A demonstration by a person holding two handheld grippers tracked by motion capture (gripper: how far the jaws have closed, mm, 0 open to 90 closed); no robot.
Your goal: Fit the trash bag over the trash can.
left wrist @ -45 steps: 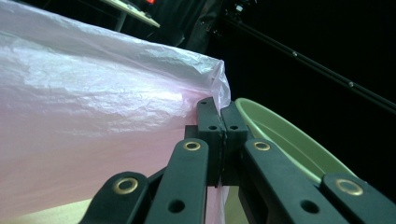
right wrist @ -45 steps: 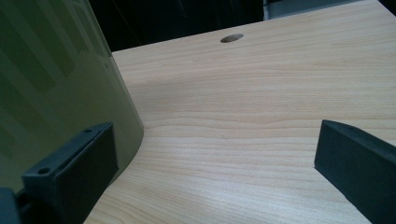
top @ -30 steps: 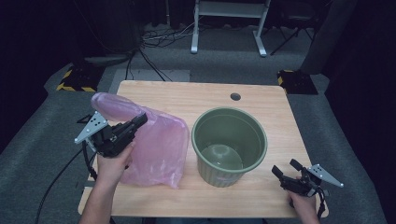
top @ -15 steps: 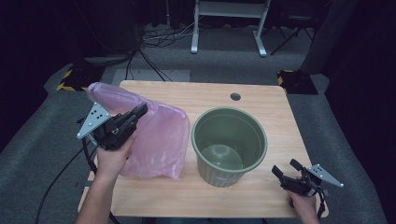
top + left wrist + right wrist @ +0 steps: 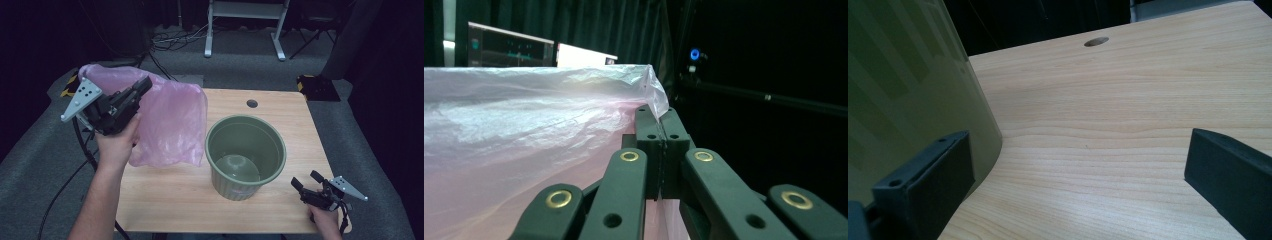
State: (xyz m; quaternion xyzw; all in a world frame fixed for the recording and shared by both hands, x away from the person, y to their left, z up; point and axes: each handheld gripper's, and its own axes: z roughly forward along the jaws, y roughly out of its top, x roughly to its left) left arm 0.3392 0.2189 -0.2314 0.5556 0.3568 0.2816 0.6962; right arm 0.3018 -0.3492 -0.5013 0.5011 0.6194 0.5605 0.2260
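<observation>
A thin pink plastic bag (image 5: pixel 170 125) hangs in the air over the table's left side, its lower edge near the wood. My left gripper (image 5: pixel 145 85) is shut on the bag's top edge; in the left gripper view the jaws meet with the bag (image 5: pixel 524 145) pinched between them (image 5: pixel 661 117). A green plastic bin (image 5: pixel 246 155) stands upright and empty in the middle of the table. My right gripper (image 5: pixel 306 180) rests low at the table's front right corner, open, with nothing between its jaws (image 5: pixel 1078 175). The bin's wall (image 5: pixel 903 90) is just beside its left jaw.
The wooden table (image 5: pixel 280 105) has a round cable hole (image 5: pixel 252 103) at the back. A white frame stand (image 5: pixel 245 20) and cables lie on the dark floor beyond. A cable trails from the left gripper off the table's left edge.
My left gripper has risen, lifting the pink bag off the table so that it hangs instead of lying flat. The right gripper and the bin have not moved.
</observation>
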